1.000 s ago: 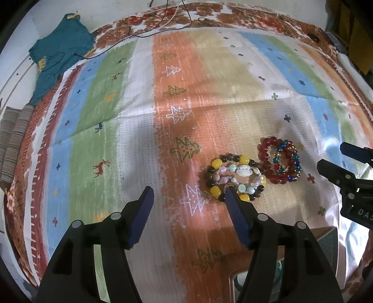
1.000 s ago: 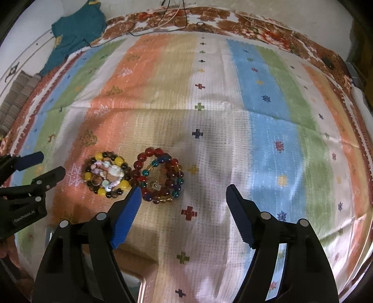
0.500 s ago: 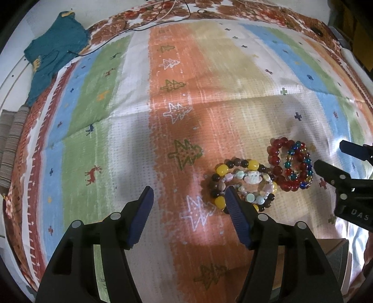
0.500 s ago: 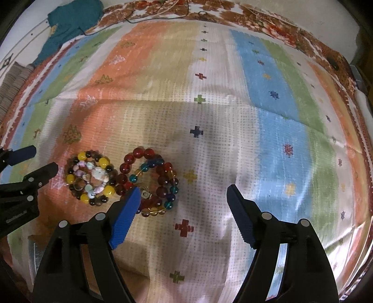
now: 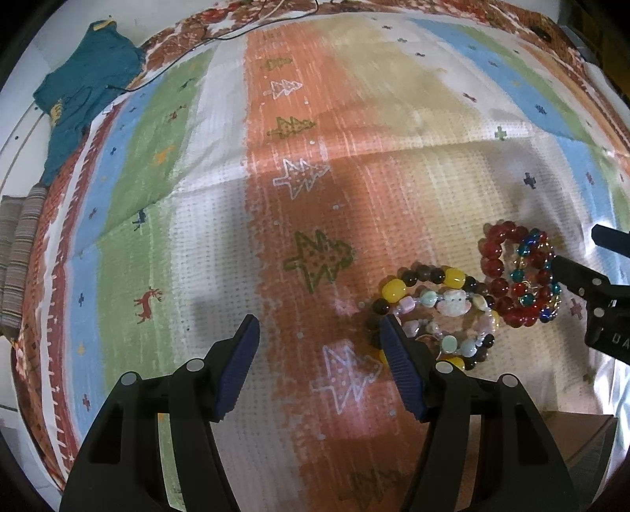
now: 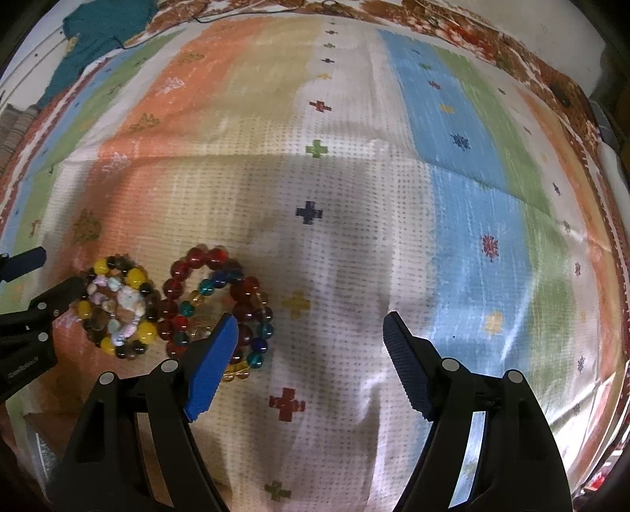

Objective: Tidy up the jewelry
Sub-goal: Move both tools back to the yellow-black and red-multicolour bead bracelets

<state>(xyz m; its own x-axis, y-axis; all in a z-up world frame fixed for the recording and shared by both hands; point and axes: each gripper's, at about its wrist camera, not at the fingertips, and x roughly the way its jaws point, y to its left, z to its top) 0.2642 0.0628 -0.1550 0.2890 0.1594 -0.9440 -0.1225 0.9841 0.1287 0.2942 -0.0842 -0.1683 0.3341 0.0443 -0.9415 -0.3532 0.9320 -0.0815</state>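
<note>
Two piles of bead bracelets lie side by side on a striped cloth. The yellow, brown and pastel pile (image 5: 433, 311) lies just right of my left gripper (image 5: 319, 338), whose right finger overlaps its near edge. It also shows in the right wrist view (image 6: 118, 307). The red and blue pile (image 5: 519, 275) lies further right; in the right wrist view (image 6: 212, 299) it sits just beyond my right gripper's left finger. My right gripper (image 6: 309, 334) is open and empty. My left gripper is open and empty too.
A brown box corner (image 5: 579, 441) sits at the near right under the cloth edge. A teal garment (image 5: 82, 98) and a black cable (image 5: 220, 35) lie at the far left. A striped cushion (image 5: 19, 244) lies at the left edge.
Both grippers have moved forward and lower toward the bracelets, which now appear larger and closer to the fingers. Both stay open. The bracelets have not moved on the cloth.
</note>
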